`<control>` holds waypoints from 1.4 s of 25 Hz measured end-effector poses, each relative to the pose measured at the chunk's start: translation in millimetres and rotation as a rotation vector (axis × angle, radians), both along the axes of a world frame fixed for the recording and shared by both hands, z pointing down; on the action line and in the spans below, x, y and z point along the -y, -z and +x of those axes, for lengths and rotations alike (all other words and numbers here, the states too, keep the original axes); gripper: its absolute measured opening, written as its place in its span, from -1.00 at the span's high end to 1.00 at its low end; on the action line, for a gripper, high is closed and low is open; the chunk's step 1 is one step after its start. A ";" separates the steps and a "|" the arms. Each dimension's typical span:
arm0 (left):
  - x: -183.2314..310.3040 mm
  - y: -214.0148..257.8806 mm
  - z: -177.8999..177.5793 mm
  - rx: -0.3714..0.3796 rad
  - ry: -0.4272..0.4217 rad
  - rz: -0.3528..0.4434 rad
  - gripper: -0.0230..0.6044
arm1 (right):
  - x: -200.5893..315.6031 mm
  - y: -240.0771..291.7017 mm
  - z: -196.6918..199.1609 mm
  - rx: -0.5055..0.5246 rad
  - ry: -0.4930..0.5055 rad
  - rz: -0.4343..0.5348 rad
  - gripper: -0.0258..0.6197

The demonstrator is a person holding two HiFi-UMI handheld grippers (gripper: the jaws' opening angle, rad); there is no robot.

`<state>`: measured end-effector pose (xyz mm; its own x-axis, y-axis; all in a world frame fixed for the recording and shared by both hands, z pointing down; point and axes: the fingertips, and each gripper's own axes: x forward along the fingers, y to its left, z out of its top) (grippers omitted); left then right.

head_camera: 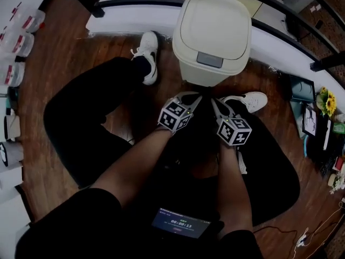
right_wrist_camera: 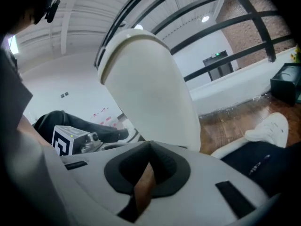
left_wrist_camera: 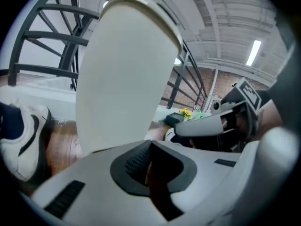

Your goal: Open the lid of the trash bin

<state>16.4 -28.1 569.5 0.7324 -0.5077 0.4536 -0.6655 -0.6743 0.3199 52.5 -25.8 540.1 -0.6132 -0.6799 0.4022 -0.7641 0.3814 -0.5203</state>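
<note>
Two forearms (head_camera: pixel 153 163) side by side; left hand-held gripper (head_camera: pixel 189 97), right hand-held gripper (head_camera: pixel 218 104), jaws together, near trash bin (head_camera: pixel 213 34).

Trash bin (head_camera: pixel 211 63) is standing before a white ledge (head_camera: pixel 129 20), the left shoe (head_camera: pixel 149 55) and right shoe (head_camera: pixel 249 101) crowding its sides; room above the lid (head_camera: pixel 213 23) is lying open

Dark wood floor (head_camera: pixel 59 69) runs to a white ledge (head_camera: pixel 129 15) and black railing (head_camera: pixel 140 0) beyond the left tongs (head_camera: pixel 190 97); a strip light (left_wrist_camera: pixel 253 52) glows on the ribbed white ceiling (left_wrist_camera: pixel 225 13).
</note>
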 end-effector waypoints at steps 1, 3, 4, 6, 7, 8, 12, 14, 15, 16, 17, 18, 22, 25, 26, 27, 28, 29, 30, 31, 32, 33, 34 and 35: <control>-4.4 12.2 -2.8 -0.015 -0.001 0.013 0.81 | -1.4 12.0 -2.5 0.004 0.000 0.025 0.88; -10.5 36.4 -11.6 -0.053 0.012 0.037 0.81 | -5.8 36.1 -10.9 -0.002 0.018 0.081 0.88; -11.9 49.3 -17.1 -0.070 0.018 0.055 0.80 | -8.3 48.8 -15.8 -0.007 0.029 0.112 0.88; -14.3 78.4 -28.4 -0.096 0.018 0.109 0.81 | -15.0 76.5 -25.7 -0.017 0.049 0.181 0.88; -16.7 94.4 -33.8 -0.105 0.012 0.141 0.81 | -19.6 90.6 -30.4 -0.021 0.057 0.214 0.88; -20.5 111.4 -39.1 -0.113 0.001 0.175 0.81 | -24.9 104.4 -35.0 -0.026 0.066 0.245 0.88; -53.7 181.6 -56.0 -0.165 -0.077 0.286 0.81 | -54.2 159.1 -53.8 -0.049 0.107 0.361 0.88; -77.3 213.8 -62.2 -0.197 -0.124 0.334 0.81 | -70.9 189.0 -64.5 -0.041 0.128 0.420 0.88; -89.4 227.6 -66.0 -0.210 -0.140 0.355 0.81 | -80.3 203.6 -70.6 -0.037 0.141 0.449 0.88; -100.9 239.6 -70.4 -0.221 -0.148 0.376 0.81 | -90.5 217.0 -76.9 -0.037 0.155 0.476 0.88; -111.8 250.0 -75.5 -0.230 -0.150 0.396 0.81 | -101.4 228.1 -82.9 -0.043 0.171 0.501 0.88; -122.2 258.8 -80.6 -0.237 -0.147 0.413 0.81 | -113.2 236.4 -88.0 -0.053 0.187 0.525 0.88; -158.3 279.5 -96.2 -0.255 -0.131 0.453 0.81 | -156.3 250.9 -101.4 -0.113 0.234 0.600 0.88; -182.8 287.4 -100.1 -0.257 -0.129 0.486 0.81 | -183.1 257.9 -103.4 -0.110 0.232 0.609 0.88; -190.5 288.1 -100.5 -0.257 -0.127 0.483 0.81 | -190.9 260.6 -103.2 -0.105 0.231 0.610 0.88; -197.2 288.8 -100.6 -0.257 -0.124 0.478 0.81 | -197.8 263.5 -103.0 -0.101 0.233 0.612 0.88; -203.2 289.8 -100.6 -0.258 -0.120 0.474 0.81 | -203.9 266.6 -102.9 -0.097 0.235 0.614 0.88; -208.7 291.0 -100.5 -0.257 -0.117 0.469 0.81 | -209.4 269.9 -103.0 -0.093 0.238 0.617 0.88; -213.9 292.2 -100.2 -0.256 -0.115 0.464 0.81 | -214.4 273.1 -103.1 -0.090 0.239 0.621 0.88; -218.8 293.6 -99.7 -0.253 -0.115 0.463 0.81 | -219.0 276.1 -103.1 -0.088 0.240 0.625 0.88; -223.3 295.5 -98.9 -0.250 -0.116 0.467 0.81 | -223.4 278.7 -103.0 -0.088 0.241 0.629 0.88; -227.6 297.3 -97.6 -0.248 -0.118 0.472 0.81 | -227.6 280.8 -102.7 -0.089 0.242 0.633 0.88; -231.4 298.6 -96.1 -0.245 -0.121 0.473 0.81 | -231.1 282.6 -102.1 -0.089 0.243 0.636 0.88; -234.4 299.7 -94.3 -0.240 -0.125 0.475 0.81 | -233.6 284.0 -101.4 -0.088 0.244 0.638 0.88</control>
